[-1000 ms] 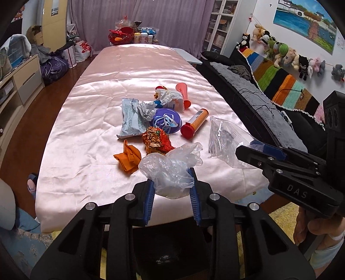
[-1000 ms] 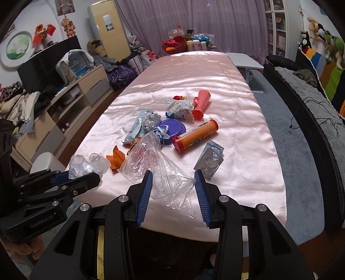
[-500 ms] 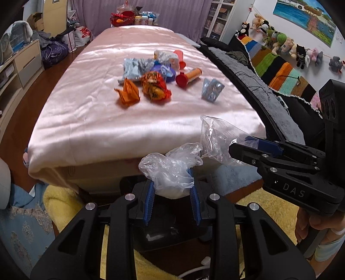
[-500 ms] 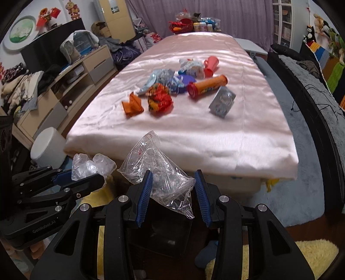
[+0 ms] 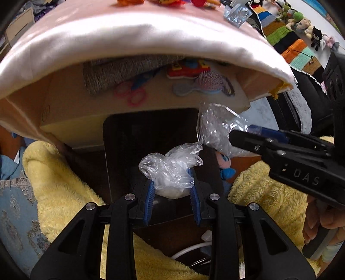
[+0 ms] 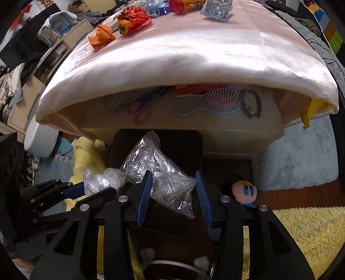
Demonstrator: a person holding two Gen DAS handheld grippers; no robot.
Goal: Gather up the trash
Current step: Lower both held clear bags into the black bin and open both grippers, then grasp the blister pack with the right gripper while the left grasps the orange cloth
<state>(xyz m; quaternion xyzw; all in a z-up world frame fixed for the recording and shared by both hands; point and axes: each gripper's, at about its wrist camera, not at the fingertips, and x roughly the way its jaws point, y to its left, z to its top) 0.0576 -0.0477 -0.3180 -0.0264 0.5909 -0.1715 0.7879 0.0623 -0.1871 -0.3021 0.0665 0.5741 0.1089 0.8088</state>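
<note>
— Left gripper (image 5: 172,189): item one. Condition?

— Clamped on a crumpled plastic glove (image 5: 170,172), pads pressing both flanks of the wad. Pointed steeply downward over a dark bin (image 5: 151,133) that stands on the floor against the table's front edge.

— Right gripper (image 6: 174,193)?

— Jaws easing apart. A clear plastic bag (image 6: 159,172) lies between them, leaning on the left pad; the right pad looks clear of it, so I judge the hold to be going slack. Long axis of the bag runs up and away from the gripper, toward the table.

— Position of both relative to the bin?

— Bin mouth lies directly below and slightly ahead of both sets of fingertips. The two grippers sit side by side, glove and bag nearly touching in the left view. Neither appears nearer than the other; each load hangs over the dark opening.

— Remaining stock?

— On the pink tablecloth (image 6: 215,47): orange wrapper (image 6: 101,36), red-and-yellow foil wrapper (image 6: 133,19), red-capped tube (image 6: 183,3), clear packet (image 6: 216,8). All well apart from the grippers, up and beyond the table edge.

— Judgement on the next move?

— A straight drop. The bag's tall end may catch the bin's far rim.
</note>
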